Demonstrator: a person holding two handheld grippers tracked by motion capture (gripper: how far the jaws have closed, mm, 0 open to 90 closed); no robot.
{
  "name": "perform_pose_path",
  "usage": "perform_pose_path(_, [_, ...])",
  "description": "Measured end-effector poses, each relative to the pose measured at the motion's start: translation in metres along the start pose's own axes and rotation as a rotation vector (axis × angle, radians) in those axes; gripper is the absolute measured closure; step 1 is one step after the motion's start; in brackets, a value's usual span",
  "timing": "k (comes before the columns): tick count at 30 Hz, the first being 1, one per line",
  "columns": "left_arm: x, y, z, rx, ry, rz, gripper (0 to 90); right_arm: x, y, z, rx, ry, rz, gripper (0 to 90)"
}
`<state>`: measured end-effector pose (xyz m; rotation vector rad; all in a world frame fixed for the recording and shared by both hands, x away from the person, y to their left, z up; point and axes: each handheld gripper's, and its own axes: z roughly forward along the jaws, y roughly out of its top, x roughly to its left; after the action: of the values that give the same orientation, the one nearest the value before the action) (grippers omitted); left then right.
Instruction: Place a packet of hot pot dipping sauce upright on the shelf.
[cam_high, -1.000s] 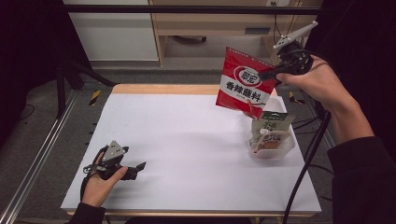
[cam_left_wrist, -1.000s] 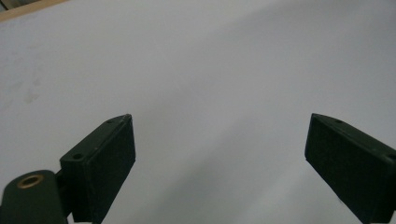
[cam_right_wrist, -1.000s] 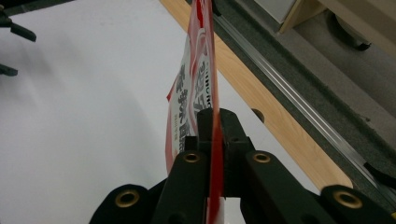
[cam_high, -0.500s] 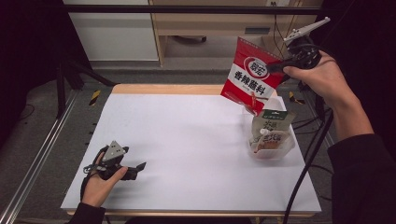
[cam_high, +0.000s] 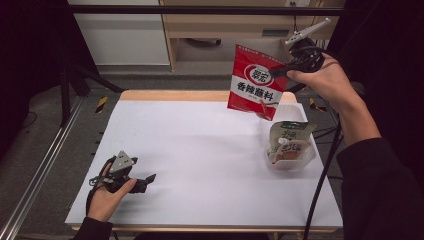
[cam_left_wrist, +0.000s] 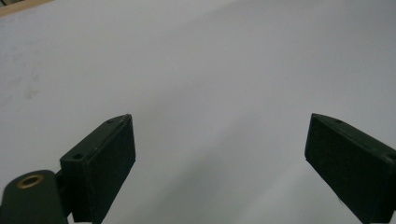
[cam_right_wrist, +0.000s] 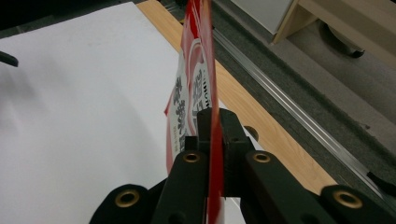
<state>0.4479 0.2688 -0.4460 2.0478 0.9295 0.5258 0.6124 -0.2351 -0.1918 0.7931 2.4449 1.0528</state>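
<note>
A red sauce packet with white lettering hangs in the air over the table's far right side. My right gripper is shut on its upper right edge. In the right gripper view the red sauce packet stands edge-on, pinched between the two black jaws of my right gripper. Below it a clear plastic tub holds an upright green-and-white pouch. My left gripper rests on the white table at the near left, open, with nothing between its jaws.
A wooden strip runs along the table's far edge. Behind it stand a wooden shelf unit and a white cabinet. A metal rail runs along the left side. A black cable trails past the tub.
My right hand has carried the red packet up and to the right, then back a little to the left, and the packet now hangs more upright. The left gripper has not moved.
</note>
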Motion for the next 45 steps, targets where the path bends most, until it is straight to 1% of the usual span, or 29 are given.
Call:
perform_pose_path(3, [0.000, 0.000, 0.001, 0.001, -0.002, 0.002, 8.5, -0.005, -0.002, 0.005, 0.007, -0.014, 0.007, 89.9])
perform_pose_path(6, [0.000, 0.000, 0.002, 0.006, -0.004, 0.005, 8.5, -0.013, -0.010, 0.009, 0.029, -0.042, 0.019, 89.9])
perform_pose_path(9, [0.000, -0.001, 0.002, 0.009, -0.003, 0.002, 8.5, -0.021, -0.025, 0.011, 0.048, -0.060, 0.032, 89.9])
perform_pose_path(15, [-0.001, -0.001, 0.004, 0.014, -0.002, 0.001, 8.5, -0.035, -0.056, 0.013, 0.075, -0.062, 0.073, 89.9])
perform_pose_path(19, [-0.001, -0.001, 0.005, 0.025, -0.005, 0.007, 8.5, -0.040, -0.071, 0.012, 0.068, -0.066, 0.103, 89.9])
perform_pose_path(24, [-0.002, -0.001, 0.006, 0.029, -0.003, 0.006, 8.5, -0.046, -0.084, 0.005, 0.060, -0.079, 0.130, 89.9])
perform_pose_path(29, [-0.002, -0.001, 0.007, 0.029, -0.002, 0.008, 8.5, -0.049, -0.097, 0.001, 0.074, -0.082, 0.153, 89.9])
perform_pose_path(32, [-0.002, -0.001, 0.007, 0.035, -0.004, 0.013, 8.5, -0.051, -0.105, -0.003, 0.060, -0.077, 0.172, 89.9])
perform_pose_path(35, [-0.003, -0.001, 0.008, 0.033, -0.005, 0.011, 8.5, -0.052, -0.110, -0.004, 0.081, -0.075, 0.176, 89.9])
perform_pose_path(36, [-0.003, -0.001, 0.008, 0.033, -0.005, 0.011, 8.5, -0.052, -0.113, -0.003, 0.087, -0.072, 0.171, 89.9])
perform_pose_path(38, [-0.004, -0.001, 0.008, 0.033, -0.005, 0.012, 8.5, -0.053, -0.119, -0.002, 0.101, -0.070, 0.179, 89.9])
perform_pose_path(41, [-0.005, 0.000, 0.009, 0.036, -0.006, 0.015, 8.5, -0.054, -0.128, 0.003, 0.089, -0.057, 0.200, 89.9])
perform_pose_path(42, [-0.005, 0.000, 0.009, 0.038, -0.009, 0.015, 8.5, -0.054, -0.130, 0.005, 0.091, -0.053, 0.209, 89.9])
perform_pose_path(43, [-0.005, 0.000, 0.010, 0.040, -0.009, 0.015, 8.5, -0.054, -0.132, 0.008, 0.096, -0.051, 0.206, 89.9])
perform_pose_path(45, [-0.005, 0.000, 0.010, 0.041, -0.009, 0.015, 8.5, -0.053, -0.135, 0.014, 0.106, -0.048, 0.225, 89.8])
